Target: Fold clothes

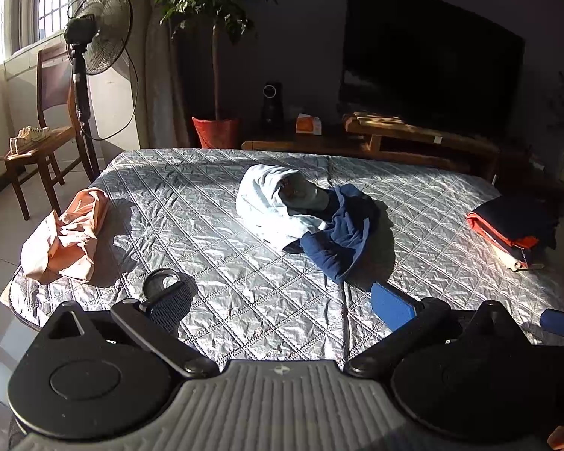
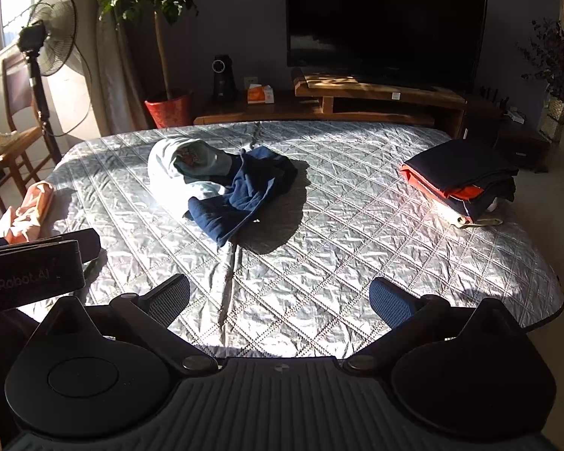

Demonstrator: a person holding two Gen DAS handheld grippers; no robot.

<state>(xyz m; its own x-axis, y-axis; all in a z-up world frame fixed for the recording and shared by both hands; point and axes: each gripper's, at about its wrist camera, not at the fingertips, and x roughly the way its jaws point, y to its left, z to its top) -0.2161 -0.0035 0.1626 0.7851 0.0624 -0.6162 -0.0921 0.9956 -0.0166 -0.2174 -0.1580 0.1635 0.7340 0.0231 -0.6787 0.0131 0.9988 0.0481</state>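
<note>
A crumpled pale blue garment (image 1: 270, 206) (image 2: 173, 176) lies mid-bed, tangled with a navy blue garment (image 1: 342, 236) (image 2: 240, 195). A peach garment (image 1: 65, 235) (image 2: 30, 206) lies bunched at the bed's left edge. A folded stack of navy and orange clothes (image 1: 511, 223) (image 2: 462, 176) sits at the right edge. My left gripper (image 1: 282, 304) hovers open over the near edge, short of the navy garment. My right gripper (image 2: 278, 300) is open too, nothing between its fingers. The left gripper's body (image 2: 30, 270) shows at the left of the right wrist view.
The bed has a grey quilted cover (image 1: 214, 225) (image 2: 357, 233). Beyond it stand a wooden TV bench (image 2: 376, 90) with a dark TV (image 2: 383, 18), a potted tree (image 1: 216, 127), a standing fan (image 1: 101, 30) and a wooden chair (image 1: 41, 139) holding shoes.
</note>
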